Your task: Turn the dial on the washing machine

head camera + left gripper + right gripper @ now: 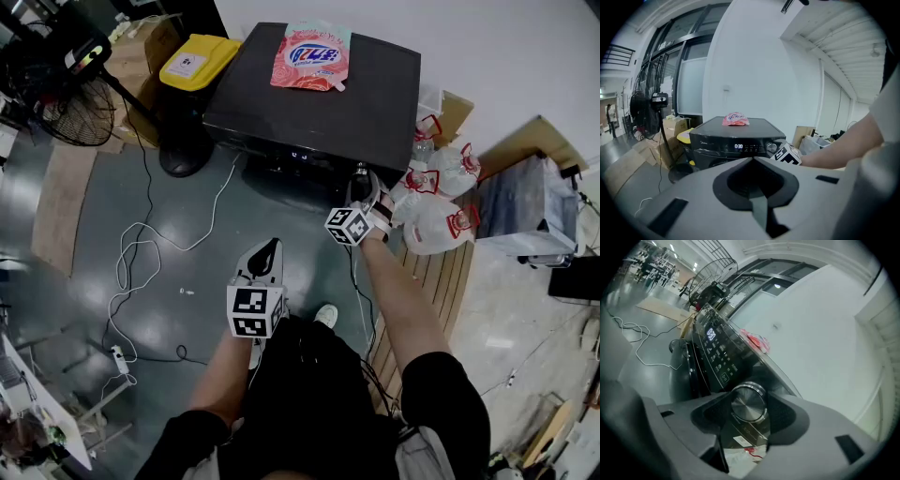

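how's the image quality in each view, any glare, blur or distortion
Head view: evenly lit and sharp, soft sheen on the grey floor, the washing machine top very dark. Left gripper view: strong fisheye bend, black corners, the display still readable, foreground soft. Right gripper view: tilted and bent by the lens, the brushed dial crisp with a bright rim glint.

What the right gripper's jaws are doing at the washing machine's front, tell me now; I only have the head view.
Observer: The right gripper has the silver dial between its jaws, pads against both sides.
Operator: Report the left gripper.
Observer: The left gripper is shut and empty, pointed at the washing machine.
Operator: Read the display.
Observer: The display shows 0:30.
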Available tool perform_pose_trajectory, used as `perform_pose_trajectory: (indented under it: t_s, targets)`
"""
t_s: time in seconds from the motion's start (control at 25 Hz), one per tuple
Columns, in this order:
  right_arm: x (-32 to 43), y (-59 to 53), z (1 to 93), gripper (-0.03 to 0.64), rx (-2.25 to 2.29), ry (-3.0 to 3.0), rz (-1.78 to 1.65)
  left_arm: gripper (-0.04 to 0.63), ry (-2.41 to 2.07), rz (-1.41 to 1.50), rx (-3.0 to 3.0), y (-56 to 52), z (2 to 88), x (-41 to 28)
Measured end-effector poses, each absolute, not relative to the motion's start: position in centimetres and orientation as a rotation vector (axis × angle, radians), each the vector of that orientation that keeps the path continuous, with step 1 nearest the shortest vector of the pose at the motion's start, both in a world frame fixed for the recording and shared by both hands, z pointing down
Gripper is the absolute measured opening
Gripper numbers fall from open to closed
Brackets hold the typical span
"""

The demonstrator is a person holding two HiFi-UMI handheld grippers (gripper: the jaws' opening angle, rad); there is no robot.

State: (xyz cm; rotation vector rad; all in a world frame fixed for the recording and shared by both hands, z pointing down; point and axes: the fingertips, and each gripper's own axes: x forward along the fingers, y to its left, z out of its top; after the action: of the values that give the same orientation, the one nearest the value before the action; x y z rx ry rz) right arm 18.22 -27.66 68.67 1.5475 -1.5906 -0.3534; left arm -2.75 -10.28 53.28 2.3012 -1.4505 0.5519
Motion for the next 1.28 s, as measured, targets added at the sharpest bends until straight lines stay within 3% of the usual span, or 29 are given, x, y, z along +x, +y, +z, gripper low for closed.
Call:
perform_pose_trajectory:
  t_s: [0.88,1.28]
  targets:
    - [19.1,-27.7,67.6,0.245,1.784,-1.762,0.301,0.012,-1.421,0.558,2.319,-11.4,53.3,-2.2]
    - [19.2,-27.8,67.6,0.245,1.795,-1.784,0.354,0.012,-1.41,0.556,2.33,-11.8,53.2,-1.7]
